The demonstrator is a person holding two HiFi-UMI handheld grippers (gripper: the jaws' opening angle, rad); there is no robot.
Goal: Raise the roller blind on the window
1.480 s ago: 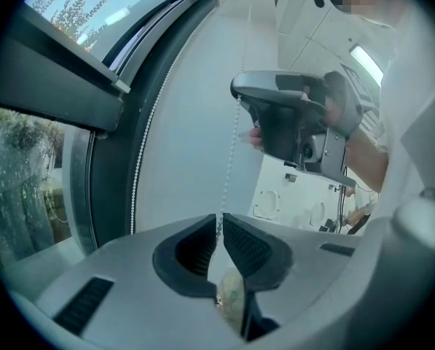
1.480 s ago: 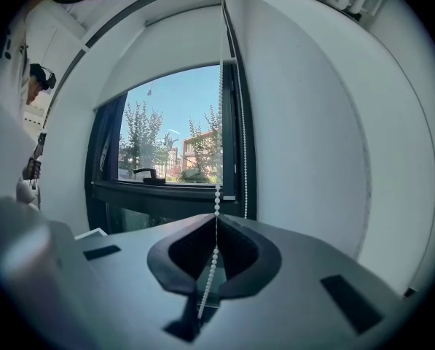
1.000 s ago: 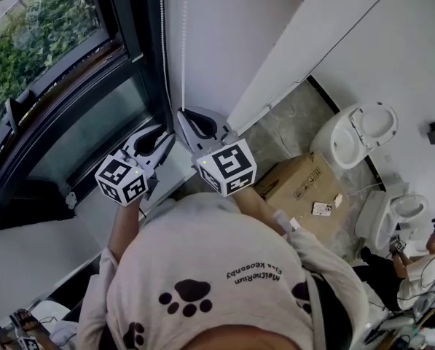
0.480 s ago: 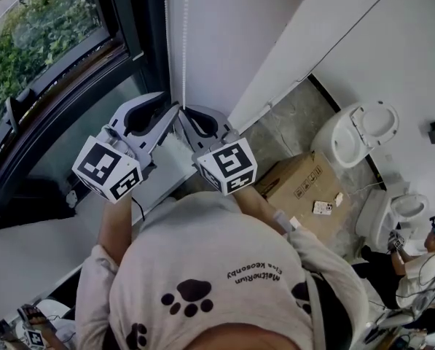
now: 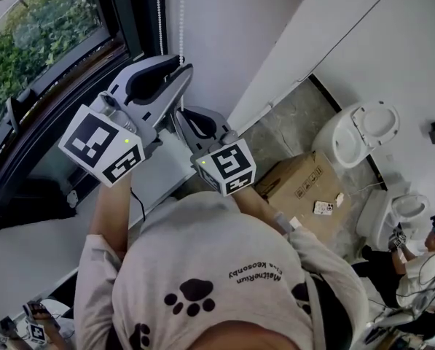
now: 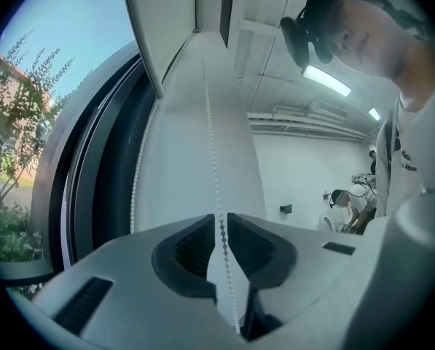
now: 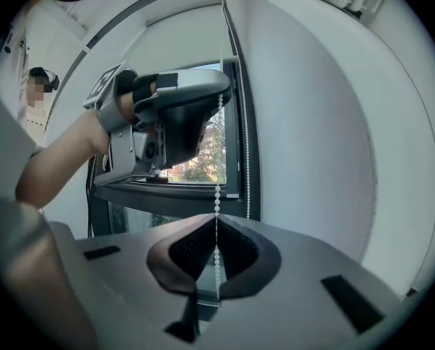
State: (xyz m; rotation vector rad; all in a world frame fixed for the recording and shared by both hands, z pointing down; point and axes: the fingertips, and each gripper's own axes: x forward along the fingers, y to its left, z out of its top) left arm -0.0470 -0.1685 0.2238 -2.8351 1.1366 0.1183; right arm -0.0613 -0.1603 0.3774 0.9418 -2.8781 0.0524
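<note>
- White bead chain (image 5: pixel 182 20) hangs in two strands just beside the dark window frame (image 5: pixel 133 28), on its wall side.
- Left gripper (image 5: pixel 182 68) is high up alongside the window frame. Its fingers have just been closing and now stand at a narrow gap. One chain strand runs through that gap, and the pads aren't pressing on it.
- Right gripper (image 5: pixel 181 114) is lower down beside the same frame, with its fingers clamped together on that same strand.
- In the right gripper view, the strand runs straight up from the right fingers to the left fingers, in front of the frame's upright.
- Roller blind (image 7: pixel 188 39) covers the top part of the frame's opening. Glass below it is uncovered, with greenery showing through.
</note>
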